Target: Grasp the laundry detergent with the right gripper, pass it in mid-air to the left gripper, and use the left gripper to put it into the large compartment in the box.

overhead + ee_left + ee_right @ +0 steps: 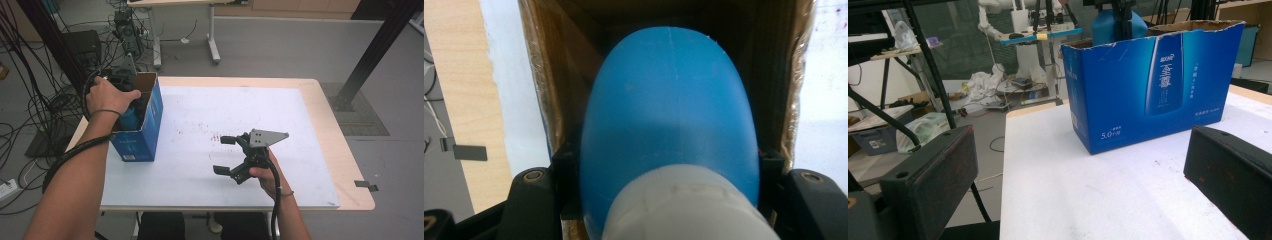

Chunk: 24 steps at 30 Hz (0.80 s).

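Blue bottle (669, 115) clamped inside blue box (145, 125).

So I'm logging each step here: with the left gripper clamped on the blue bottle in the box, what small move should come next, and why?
Probably a short, straight move along the box's walls. The left gripper is shut on the blue bottle, whose body sits between the brown inner walls of the open blue box, so tilting could catch the cardboard. The right gripper rests open, apart from the box.

Blue bottle (669, 115) with white cap, upright inside open blue carton (145, 125).
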### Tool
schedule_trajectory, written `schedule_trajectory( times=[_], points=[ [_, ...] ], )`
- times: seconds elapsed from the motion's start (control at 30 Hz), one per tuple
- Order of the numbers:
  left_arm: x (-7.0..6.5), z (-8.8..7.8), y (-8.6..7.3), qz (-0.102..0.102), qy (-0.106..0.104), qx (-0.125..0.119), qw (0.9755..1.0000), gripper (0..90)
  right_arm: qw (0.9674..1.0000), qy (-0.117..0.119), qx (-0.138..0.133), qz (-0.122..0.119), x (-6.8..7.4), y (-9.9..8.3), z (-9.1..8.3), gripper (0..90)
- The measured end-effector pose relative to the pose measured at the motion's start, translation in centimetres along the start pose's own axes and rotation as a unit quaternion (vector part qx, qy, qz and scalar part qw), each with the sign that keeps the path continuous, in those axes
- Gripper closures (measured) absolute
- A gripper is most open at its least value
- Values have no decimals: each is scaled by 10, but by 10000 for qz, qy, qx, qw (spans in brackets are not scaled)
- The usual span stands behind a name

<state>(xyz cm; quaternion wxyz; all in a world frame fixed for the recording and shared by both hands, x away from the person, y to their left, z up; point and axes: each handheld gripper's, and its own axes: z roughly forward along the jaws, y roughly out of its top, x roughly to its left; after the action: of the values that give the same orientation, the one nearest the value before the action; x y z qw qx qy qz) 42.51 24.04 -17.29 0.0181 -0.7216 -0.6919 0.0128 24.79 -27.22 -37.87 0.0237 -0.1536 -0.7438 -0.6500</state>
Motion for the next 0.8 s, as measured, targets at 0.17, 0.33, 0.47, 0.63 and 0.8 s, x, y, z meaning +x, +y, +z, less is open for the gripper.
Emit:
schedule_trajectory(
  times=[0.17,0.33,0.47,0.63,0.8],
  points=[
    [-1,4,-1,-63,-15,-7,10000,380,10000,-4,6,7,0,0,0,12],
    [-3,9,-1,-62,20,26,10000,380,10000,9,11,13,-1,0,1,12],
    [-3,12,0,-62,18,54,10000,380,10000,7,8,20,-1,0,1,12],
    [-4,15,0,-57,29,80,9999,380,10000,9,11,30,-1,-1,0,12],
    [-5,17,-1,-57,32,87,9999,380,10000,17,5,24,-1,-1,0,12]
  ],
)
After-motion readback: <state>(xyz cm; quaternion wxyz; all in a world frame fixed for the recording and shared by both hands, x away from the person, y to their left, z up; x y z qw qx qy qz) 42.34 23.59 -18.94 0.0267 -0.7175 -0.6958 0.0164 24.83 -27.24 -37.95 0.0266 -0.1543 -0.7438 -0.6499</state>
